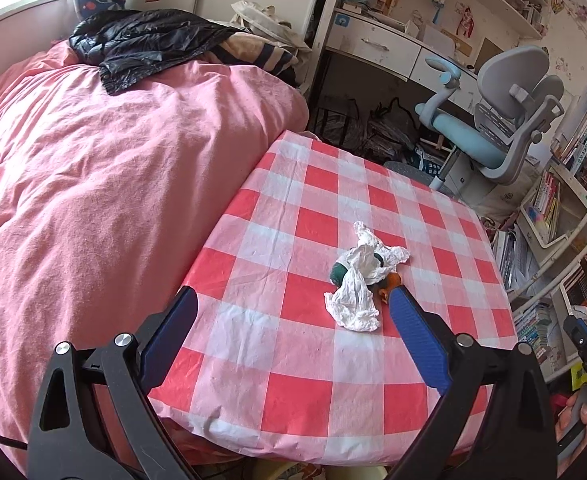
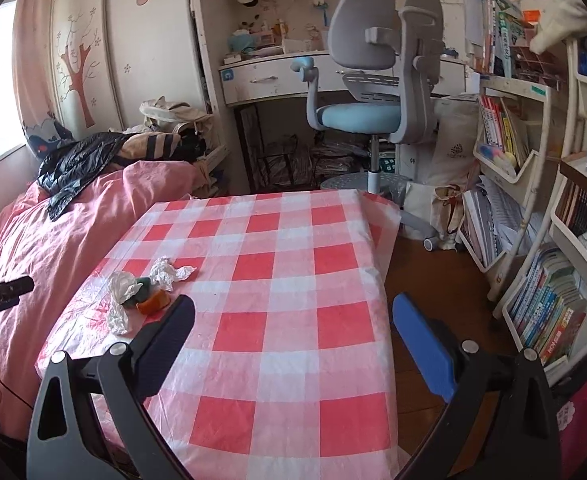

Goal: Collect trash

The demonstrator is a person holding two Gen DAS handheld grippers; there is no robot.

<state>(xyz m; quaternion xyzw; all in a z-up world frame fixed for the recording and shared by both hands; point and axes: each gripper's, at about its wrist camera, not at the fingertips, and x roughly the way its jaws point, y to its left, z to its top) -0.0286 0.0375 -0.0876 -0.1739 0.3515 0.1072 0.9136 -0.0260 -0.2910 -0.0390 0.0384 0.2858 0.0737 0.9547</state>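
We hold both the left gripper (image 1: 291,300) and right gripper (image 2: 293,306) spread and empty over the checked tablecloth (image 1: 313,392), where the crumpled tissue pile (image 1: 359,276) lies elongated from its near end toward the table's far-right side, just beside the left gripper's right fingertip.

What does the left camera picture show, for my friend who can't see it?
A small pile of trash, crumpled white tissues with green and orange scraps, lies on a red-and-white checked tablecloth. The left claw hangs open in front of it, holding nothing. A pink bed stands beside the table.
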